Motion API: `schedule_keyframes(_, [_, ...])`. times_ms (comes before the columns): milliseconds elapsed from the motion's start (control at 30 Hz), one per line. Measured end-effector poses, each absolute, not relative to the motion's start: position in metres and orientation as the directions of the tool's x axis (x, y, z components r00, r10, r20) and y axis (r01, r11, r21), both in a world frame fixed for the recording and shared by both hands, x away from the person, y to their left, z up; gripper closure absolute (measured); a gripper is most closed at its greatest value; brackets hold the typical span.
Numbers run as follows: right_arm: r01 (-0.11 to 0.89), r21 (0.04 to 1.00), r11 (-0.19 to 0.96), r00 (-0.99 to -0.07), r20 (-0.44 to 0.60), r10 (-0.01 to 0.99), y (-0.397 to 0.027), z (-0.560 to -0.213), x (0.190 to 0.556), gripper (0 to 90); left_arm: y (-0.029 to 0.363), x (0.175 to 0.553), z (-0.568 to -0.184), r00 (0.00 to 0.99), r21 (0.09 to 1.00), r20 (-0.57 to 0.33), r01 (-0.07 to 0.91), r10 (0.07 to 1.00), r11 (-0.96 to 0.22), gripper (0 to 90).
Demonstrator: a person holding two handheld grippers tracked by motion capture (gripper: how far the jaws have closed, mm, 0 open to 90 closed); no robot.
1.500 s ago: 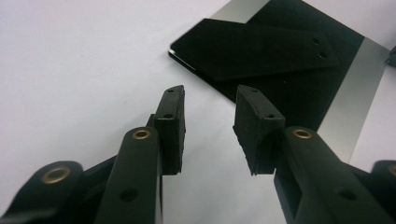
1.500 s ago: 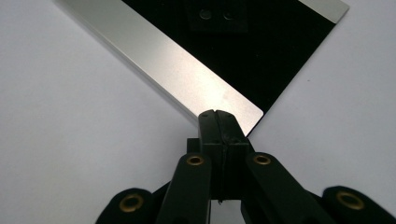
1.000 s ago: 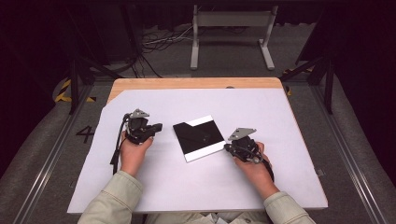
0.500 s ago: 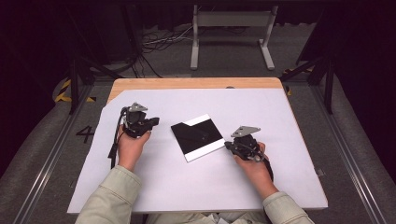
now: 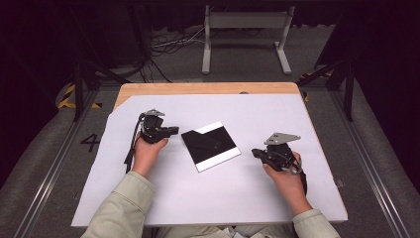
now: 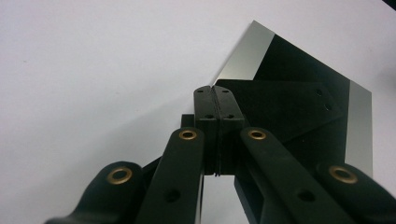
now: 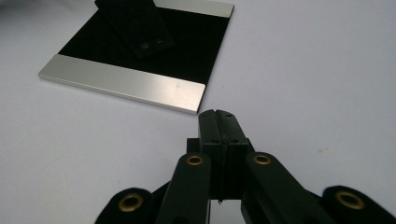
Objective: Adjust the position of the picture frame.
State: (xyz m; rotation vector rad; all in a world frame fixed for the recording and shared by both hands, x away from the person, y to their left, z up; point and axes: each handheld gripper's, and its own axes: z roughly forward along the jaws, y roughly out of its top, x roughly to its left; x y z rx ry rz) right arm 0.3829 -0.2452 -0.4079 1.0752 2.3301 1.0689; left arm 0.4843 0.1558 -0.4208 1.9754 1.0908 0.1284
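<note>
Both tongs are pressed together with nothing between them: the left gripper [image 5: 171,131] sits just to the left of the black square plate [image 5: 210,146], its tips aimed at the plate's near corner, and the right gripper [image 5: 257,152] hangs a little way off the plate's right side, tips pointing back toward it. The plate lies flat on the white table sheet [image 5: 247,193] between the two tools, black in the middle with bare silver strips along two opposite edges. In the left gripper view the joined tips [image 6: 215,93] come right up against the plate's edge [image 6: 299,98], though I cannot tell whether they touch it. In the right gripper view the plate [image 7: 140,60] lies ahead and to the left of the tips [image 7: 218,116], apart from them. This looks like the approach stage, before any hold. Next, the jaws would have to part before either tool could take an edge; otherwise they can only nudge the plate across the sheet.
</note>
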Motion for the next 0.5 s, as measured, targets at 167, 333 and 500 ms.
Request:
schedule_keyframes(167, [0.501, 0.763, 0.408, -0.627, -0.005, 0.779, -0.259, -0.406, 0.379, 90.0, 0.15, 0.489, -0.428, 0.61, 0.7, -0.325, 0.669, 0.723, -0.25, 90.0])
schedule_keyframes(333, [0.506, 0.768, 0.393, -0.612, -0.001, 0.791, -0.268, -0.404, 0.375, 90.0, 0.147, 0.493, -0.434, 0.586, 0.687, -0.323, 0.685, 0.743, -0.241, 90.0])
schedule_keyframes(500, [0.51, 0.765, 0.393, -0.61, 0.0, 0.792, -0.269, -0.405, 0.372, 90.0, 0.15, 0.496, -0.434, 0.544, 0.711, -0.293, 0.674, 0.786, -0.201, 90.0])
